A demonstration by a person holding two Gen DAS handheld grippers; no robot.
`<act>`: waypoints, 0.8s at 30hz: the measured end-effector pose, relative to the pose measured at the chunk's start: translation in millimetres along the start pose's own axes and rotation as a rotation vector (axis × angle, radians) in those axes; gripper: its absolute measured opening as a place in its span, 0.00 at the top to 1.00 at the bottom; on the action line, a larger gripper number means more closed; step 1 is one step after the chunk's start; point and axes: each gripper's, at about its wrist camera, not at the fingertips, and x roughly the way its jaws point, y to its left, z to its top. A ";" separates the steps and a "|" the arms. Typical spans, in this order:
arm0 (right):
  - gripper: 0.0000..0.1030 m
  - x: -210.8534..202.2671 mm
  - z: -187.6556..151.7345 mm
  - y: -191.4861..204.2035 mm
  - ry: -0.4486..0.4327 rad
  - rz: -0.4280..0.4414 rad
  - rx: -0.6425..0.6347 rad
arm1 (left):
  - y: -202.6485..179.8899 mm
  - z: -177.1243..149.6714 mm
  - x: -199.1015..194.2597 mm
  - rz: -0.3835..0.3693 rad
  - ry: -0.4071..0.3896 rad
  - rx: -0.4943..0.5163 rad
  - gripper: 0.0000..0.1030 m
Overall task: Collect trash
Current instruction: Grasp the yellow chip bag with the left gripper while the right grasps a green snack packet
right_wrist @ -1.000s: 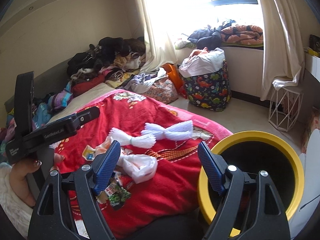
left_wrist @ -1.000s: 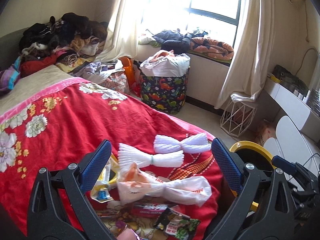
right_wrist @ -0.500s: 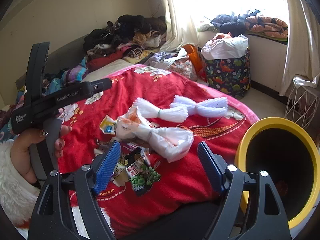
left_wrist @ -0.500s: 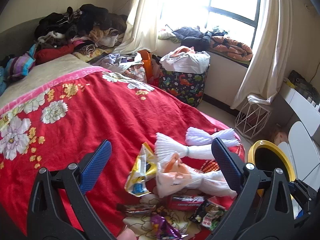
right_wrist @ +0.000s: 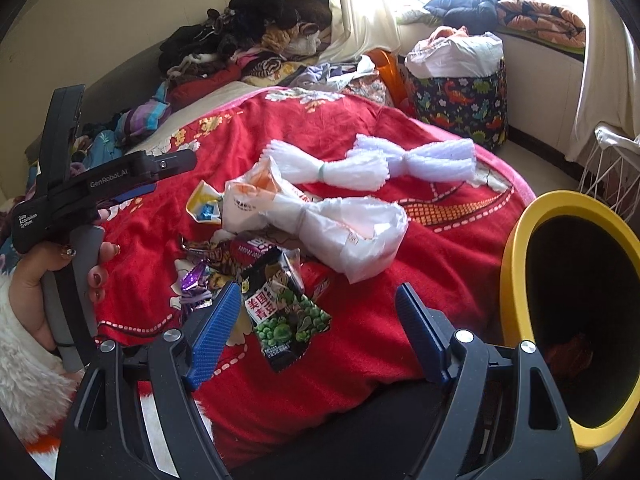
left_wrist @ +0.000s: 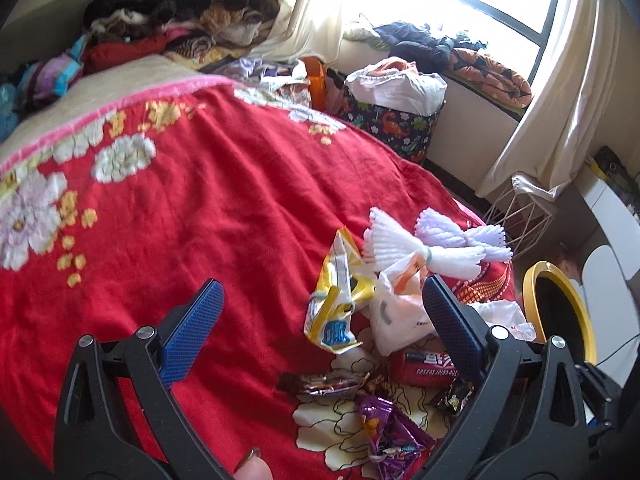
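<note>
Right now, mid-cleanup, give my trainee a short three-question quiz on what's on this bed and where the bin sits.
1. True or false: the right hand-held gripper is open and empty.
2. Which wrapper lies nearest between its fingers: A) green pea snack packet B) purple wrapper C) yellow packet?
3. What colour is the rim of the trash bin beside the red blanket?

Key: 1 true; 2 A; 3 yellow.

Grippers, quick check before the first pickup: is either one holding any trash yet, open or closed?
Left gripper: open, holding nothing, above the red floral blanket.
Right gripper: open, holding nothing; green pea snack packet lies between its fingers, ungripped.
</note>
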 end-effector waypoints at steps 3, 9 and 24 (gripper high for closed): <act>0.25 8.0 -1.8 0.7 0.031 0.010 0.006 | 7.1 -4.3 7.8 -0.012 0.030 -0.025 0.26; 0.26 22.9 -4.2 -0.3 0.085 0.029 0.021 | 9.9 -12.8 21.6 -0.049 0.078 -0.047 0.48; 0.89 28.4 -6.3 11.1 0.118 0.121 -0.024 | 3.5 -22.3 35.9 -0.071 0.106 -0.038 0.77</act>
